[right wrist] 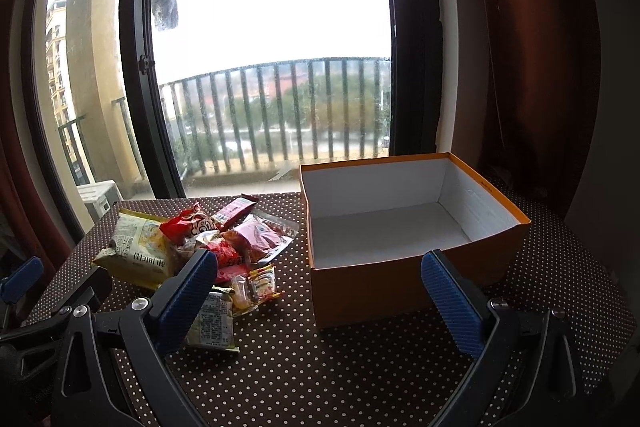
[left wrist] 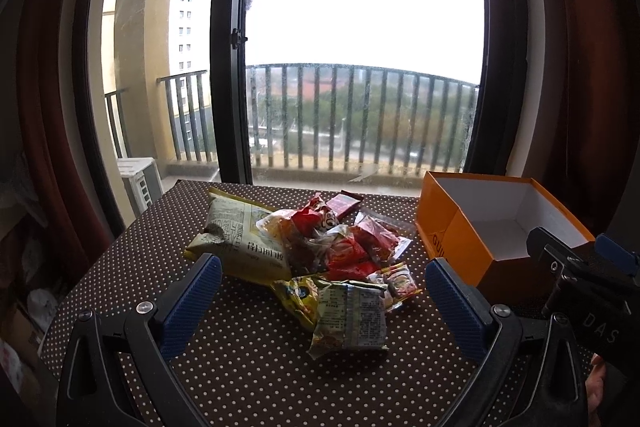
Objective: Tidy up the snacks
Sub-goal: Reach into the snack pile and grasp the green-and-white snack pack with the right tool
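A pile of snack packets [left wrist: 320,247] lies mid-table: a big yellow bag [left wrist: 236,235], red packets [left wrist: 352,251] and a greenish packet [left wrist: 352,319] nearest me. The left gripper [left wrist: 322,291] hovers open just before the pile, the greenish packet between its blue pads with nothing clamped. An orange box [left wrist: 456,247] with a white inside stands to the right, with nothing in it. In the right wrist view the right gripper [right wrist: 320,287] stays open in front of the box [right wrist: 360,291], and the pile [right wrist: 208,247] lies to the left. The other gripper's tip [right wrist: 20,279] shows at the left edge.
The table wears a brown cloth with white dots [left wrist: 260,379]. Behind it rise a tall window with a black frame [left wrist: 228,47] and a balcony railing [left wrist: 360,115]. Dark red curtains [right wrist: 520,47] hang at both sides. Clutter sits on the floor at the left [left wrist: 24,287].
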Tool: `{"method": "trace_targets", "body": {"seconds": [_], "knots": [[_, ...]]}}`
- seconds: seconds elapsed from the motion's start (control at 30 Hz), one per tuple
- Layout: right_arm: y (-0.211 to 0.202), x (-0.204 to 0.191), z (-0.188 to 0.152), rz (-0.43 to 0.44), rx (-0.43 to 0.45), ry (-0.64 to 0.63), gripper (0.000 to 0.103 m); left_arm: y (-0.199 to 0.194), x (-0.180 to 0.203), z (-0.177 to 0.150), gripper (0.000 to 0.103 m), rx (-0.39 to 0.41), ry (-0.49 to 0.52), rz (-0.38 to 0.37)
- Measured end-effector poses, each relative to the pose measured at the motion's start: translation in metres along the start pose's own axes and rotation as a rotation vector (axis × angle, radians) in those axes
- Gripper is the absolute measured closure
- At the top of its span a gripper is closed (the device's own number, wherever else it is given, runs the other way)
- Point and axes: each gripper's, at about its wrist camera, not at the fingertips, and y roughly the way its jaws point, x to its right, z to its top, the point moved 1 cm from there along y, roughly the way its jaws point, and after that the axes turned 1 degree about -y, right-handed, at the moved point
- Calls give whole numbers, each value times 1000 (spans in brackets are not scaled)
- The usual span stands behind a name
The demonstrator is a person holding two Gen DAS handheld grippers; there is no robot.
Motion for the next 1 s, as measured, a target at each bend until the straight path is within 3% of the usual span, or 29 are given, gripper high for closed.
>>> {"method": "trace_targets", "body": {"seconds": [0.27,1.0], "knots": [[32,-17,-2,68,-29,2,1,40,-8,-11,2,-77,2,27],[120,-93,-41,250,-227,-66,0,127,-46,-51,12,-263,-8,91]]}}
